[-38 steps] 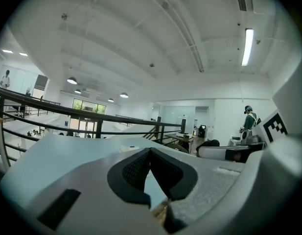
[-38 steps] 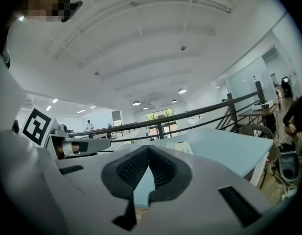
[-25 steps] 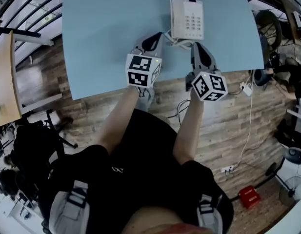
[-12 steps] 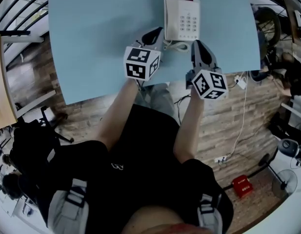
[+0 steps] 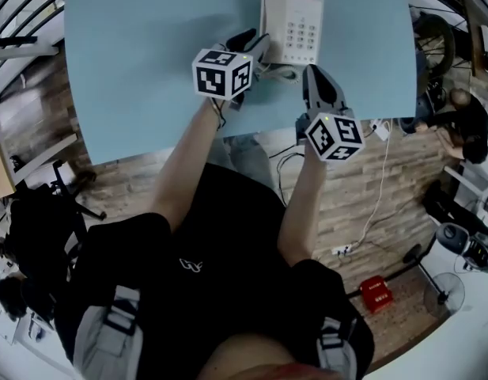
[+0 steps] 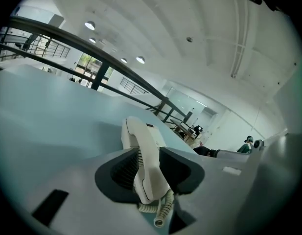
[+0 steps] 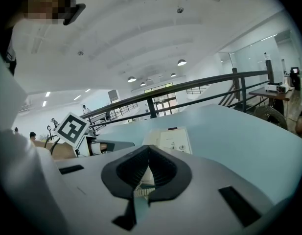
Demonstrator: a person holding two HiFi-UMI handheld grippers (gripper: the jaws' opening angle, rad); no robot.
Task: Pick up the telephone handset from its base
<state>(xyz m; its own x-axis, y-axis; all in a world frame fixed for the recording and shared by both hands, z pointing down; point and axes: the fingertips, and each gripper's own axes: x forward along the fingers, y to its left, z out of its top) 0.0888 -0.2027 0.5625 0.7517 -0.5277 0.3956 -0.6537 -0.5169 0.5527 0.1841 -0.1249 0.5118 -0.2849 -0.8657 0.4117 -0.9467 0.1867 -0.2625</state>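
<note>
Left gripper view shows the white handset (image 6: 147, 170) lying lengthwise between the jaws of the left gripper (image 6: 150, 153), with its near end and the coiled cord (image 6: 162, 210) closest to the camera. The jaws are opening. The dark ribbed pads (image 6: 122, 173) flank the handset closely on both sides but do not clamp it.

The handset lies in its cradle along the left side of the telephone base (image 5: 300, 24), which sits on the light blue table (image 5: 149, 62). In the head view the left gripper reaches in at the base's near left corner, its marker cube (image 5: 222, 72) riding just behind.

The right gripper (image 5: 314, 74) hovers just off the base's near right corner (above the table's near edge) and points toward the phone. Its jaws are closed together with nothing gripped — only a bit of the cord shows through the gap beneath the pads.
</note>
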